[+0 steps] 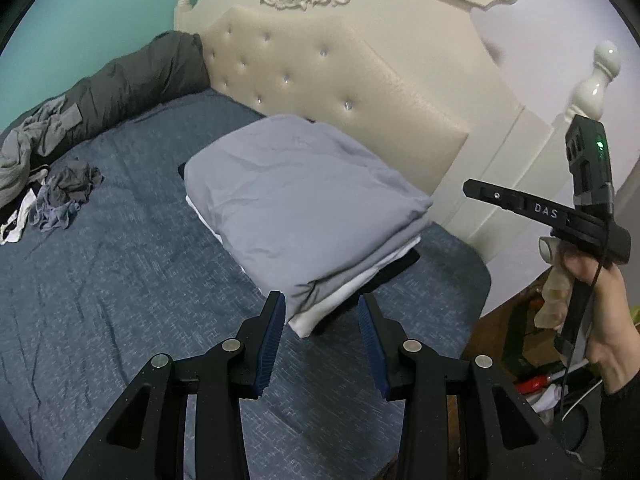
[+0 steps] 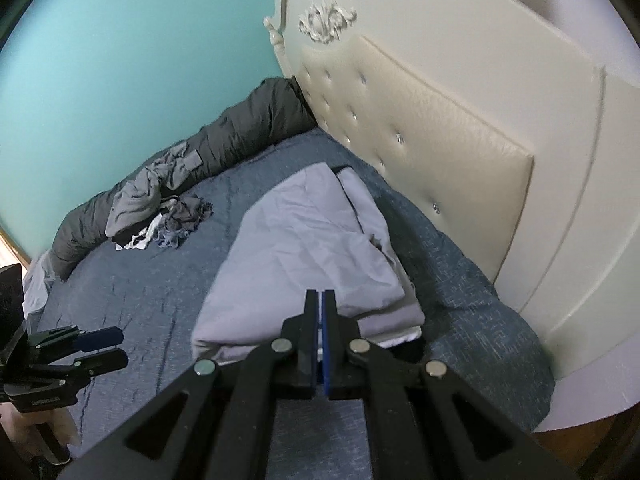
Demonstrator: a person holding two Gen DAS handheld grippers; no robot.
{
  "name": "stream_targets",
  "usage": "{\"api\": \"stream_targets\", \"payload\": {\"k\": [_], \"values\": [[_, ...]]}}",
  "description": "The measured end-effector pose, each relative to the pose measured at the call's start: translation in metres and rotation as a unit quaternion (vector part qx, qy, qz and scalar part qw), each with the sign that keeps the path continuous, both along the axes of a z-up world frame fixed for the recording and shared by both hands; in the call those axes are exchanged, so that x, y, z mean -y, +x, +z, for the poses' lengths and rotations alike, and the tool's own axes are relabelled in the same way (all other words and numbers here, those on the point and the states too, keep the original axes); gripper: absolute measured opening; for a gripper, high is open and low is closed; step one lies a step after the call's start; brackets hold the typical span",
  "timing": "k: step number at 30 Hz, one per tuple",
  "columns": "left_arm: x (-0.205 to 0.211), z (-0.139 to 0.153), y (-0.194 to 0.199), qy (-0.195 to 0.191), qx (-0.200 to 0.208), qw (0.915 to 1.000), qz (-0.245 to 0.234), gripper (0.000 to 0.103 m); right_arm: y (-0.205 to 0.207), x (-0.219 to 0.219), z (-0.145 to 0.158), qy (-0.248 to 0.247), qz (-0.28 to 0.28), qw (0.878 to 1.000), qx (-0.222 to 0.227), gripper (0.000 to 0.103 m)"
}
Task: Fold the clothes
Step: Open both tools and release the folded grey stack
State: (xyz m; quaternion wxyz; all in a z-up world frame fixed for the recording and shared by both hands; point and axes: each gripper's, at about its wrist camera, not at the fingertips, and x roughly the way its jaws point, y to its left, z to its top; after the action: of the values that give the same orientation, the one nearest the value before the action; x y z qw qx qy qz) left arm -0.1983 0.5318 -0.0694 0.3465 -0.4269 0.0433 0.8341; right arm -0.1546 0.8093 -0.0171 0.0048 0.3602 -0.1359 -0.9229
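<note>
A folded stack (image 1: 304, 200) lies on the blue bed (image 1: 120, 280) near the headboard: a grey garment on top, white and black layers under it. My left gripper (image 1: 322, 304) hovers open just before the stack's near corner, with nothing between its blue pads. In the right wrist view the same stack (image 2: 304, 248) lies ahead, and my right gripper (image 2: 320, 294) is shut above its near edge, pads together and empty. The left gripper (image 2: 118, 346) shows open at the left edge. A hand (image 1: 600, 300) holds the right gripper (image 1: 476, 190) to the stack's right.
A crumpled pile of unfolded clothes (image 1: 64, 196) (image 2: 176, 216) lies at the bed's far side, beside a rolled dark duvet (image 1: 140, 76) along the teal wall. The padded cream headboard (image 1: 320, 72) stands behind the stack. Clutter sits on the floor (image 1: 540, 360) past the bed's edge.
</note>
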Motion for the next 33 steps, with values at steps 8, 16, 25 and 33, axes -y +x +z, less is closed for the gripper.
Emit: {"api": "stream_targets", "payload": {"k": [8,16,25,33], "values": [[0.019,0.030,0.022,0.011,-0.022,0.9997,-0.001,0.042,0.035,0.030,0.027,0.002,-0.002,1.000,-0.028,0.002],[0.043,0.053,0.042,0.020,-0.042,0.9989,0.000,0.042,0.072,0.057,0.044,0.004,-0.018,0.999,-0.044,0.002],[0.071,0.076,0.068,0.033,-0.063,0.9975,-0.004,0.050,0.115,0.090,0.062,0.021,-0.036,0.998,-0.055,0.002],[0.092,0.084,0.088,0.040,-0.071,0.9966,-0.007,0.055,0.146,0.120,0.071,0.030,-0.037,0.997,-0.061,0.002]]}}
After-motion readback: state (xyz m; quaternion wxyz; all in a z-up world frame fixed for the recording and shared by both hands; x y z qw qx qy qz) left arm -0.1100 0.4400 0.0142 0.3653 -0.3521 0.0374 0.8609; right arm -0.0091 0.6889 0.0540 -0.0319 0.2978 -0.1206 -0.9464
